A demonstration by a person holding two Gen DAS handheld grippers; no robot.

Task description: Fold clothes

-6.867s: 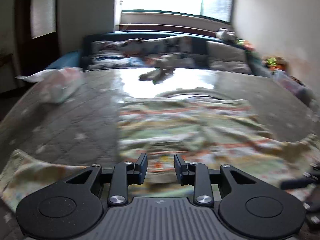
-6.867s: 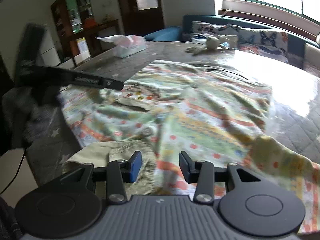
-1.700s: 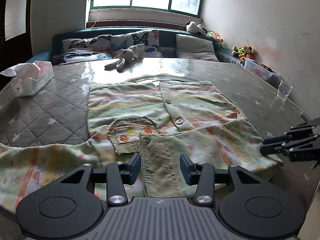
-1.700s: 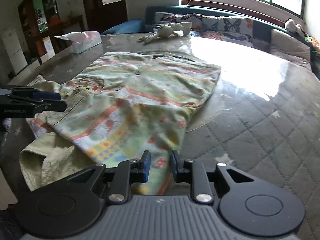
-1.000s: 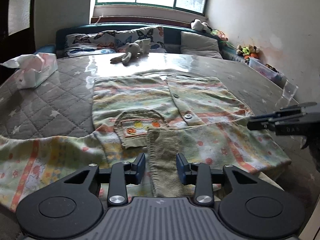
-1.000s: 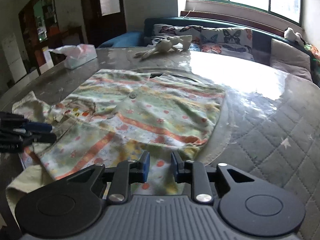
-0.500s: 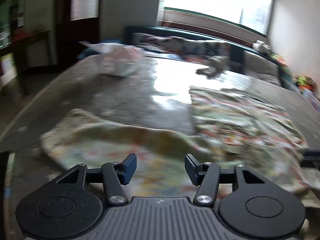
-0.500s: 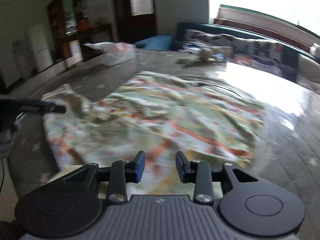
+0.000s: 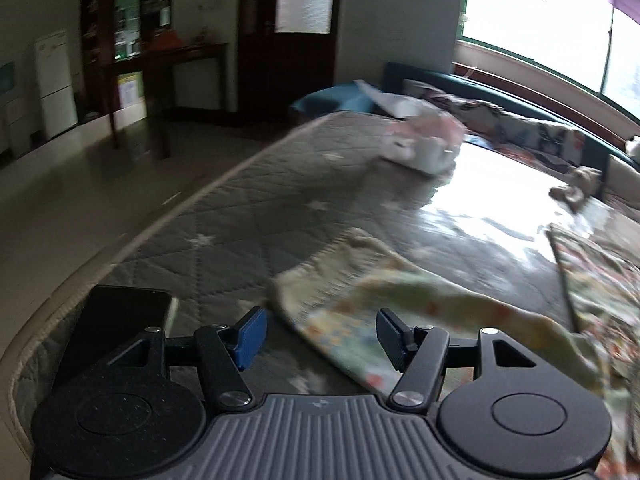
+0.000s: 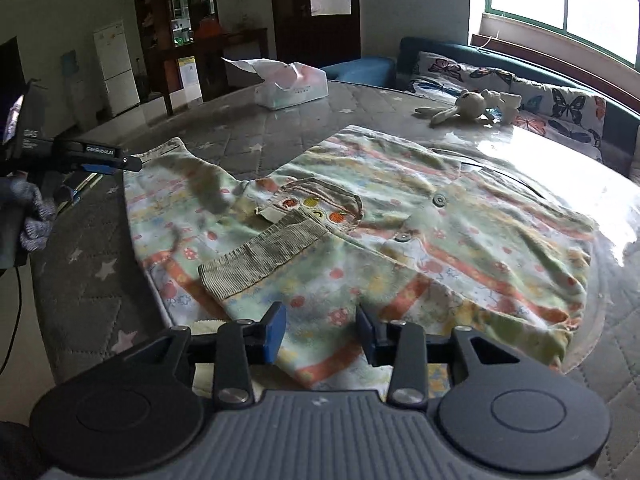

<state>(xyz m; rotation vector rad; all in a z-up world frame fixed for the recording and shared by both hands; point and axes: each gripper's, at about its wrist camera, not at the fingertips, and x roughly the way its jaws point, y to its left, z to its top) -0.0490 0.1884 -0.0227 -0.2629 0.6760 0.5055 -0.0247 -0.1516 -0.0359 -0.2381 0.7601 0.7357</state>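
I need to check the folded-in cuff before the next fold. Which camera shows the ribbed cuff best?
The right wrist view: the ribbed cuff lies sharp and fully in frame on the cardigan, just ahead of the open right claw. The left wrist view is blurred and shows only the outstretched sleeve, not the cuff.

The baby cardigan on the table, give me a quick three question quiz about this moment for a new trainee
1. True or false: the right gripper is clamped on the cardigan.
2. Which sleeve is already folded across the front? A) the one with the ribbed cuff lying by the chest pocket B) the one spread out below the left gripper
3. Fill in: the soft toy lying past the collar is a ____.

Key:
1. False; its jaws are open above the hem.
2. A
3. Rabbit
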